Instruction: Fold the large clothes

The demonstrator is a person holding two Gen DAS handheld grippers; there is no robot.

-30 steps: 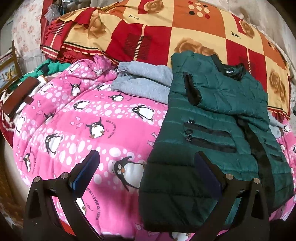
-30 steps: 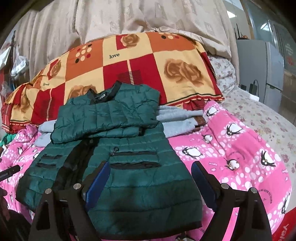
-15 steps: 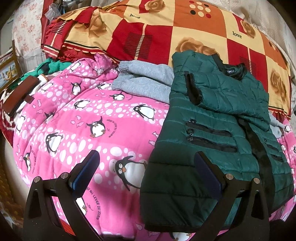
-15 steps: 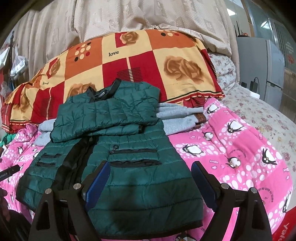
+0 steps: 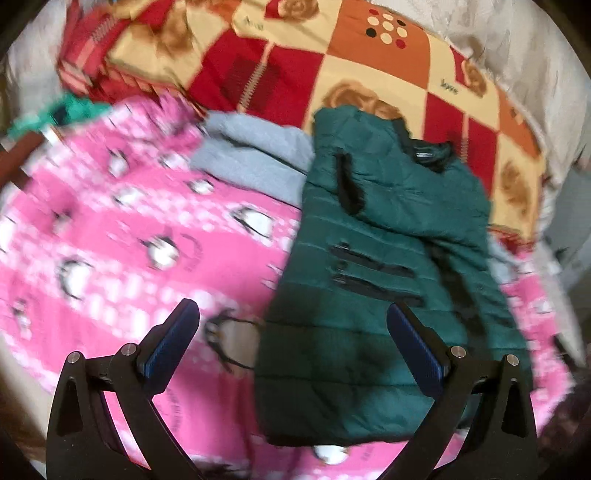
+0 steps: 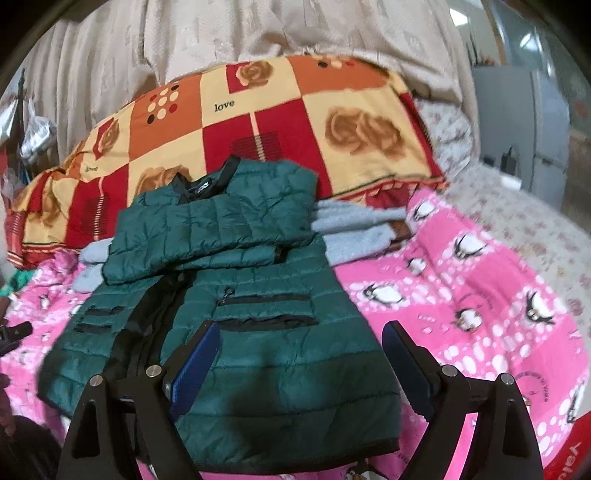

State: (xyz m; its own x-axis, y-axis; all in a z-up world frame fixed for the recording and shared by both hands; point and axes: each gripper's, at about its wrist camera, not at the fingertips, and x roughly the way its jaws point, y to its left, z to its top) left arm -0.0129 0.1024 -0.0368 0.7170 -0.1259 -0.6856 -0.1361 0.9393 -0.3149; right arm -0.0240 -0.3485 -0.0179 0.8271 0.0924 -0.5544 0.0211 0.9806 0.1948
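Note:
A dark green quilted jacket (image 5: 376, 266) lies front-up on a pink penguin blanket (image 5: 122, 240), its sleeves folded across the chest; it also shows in the right wrist view (image 6: 236, 295). My left gripper (image 5: 293, 328) is open and empty, hovering over the jacket's lower left hem edge. My right gripper (image 6: 301, 341) is open and empty, above the jacket's lower right hem. Neither touches the jacket.
A grey garment (image 6: 354, 229) lies under the jacket's shoulders. A red, orange and cream checked quilt (image 6: 280, 122) is piled behind. A beige curtain (image 6: 221, 33) hangs at the back. A floral sheet (image 6: 517, 221) and a grey appliance (image 6: 524, 122) are at right.
My left gripper has swung fast, so its view is blurred and the jacket sits more central and tilted. My right gripper has drawn back slightly. Both stay open.

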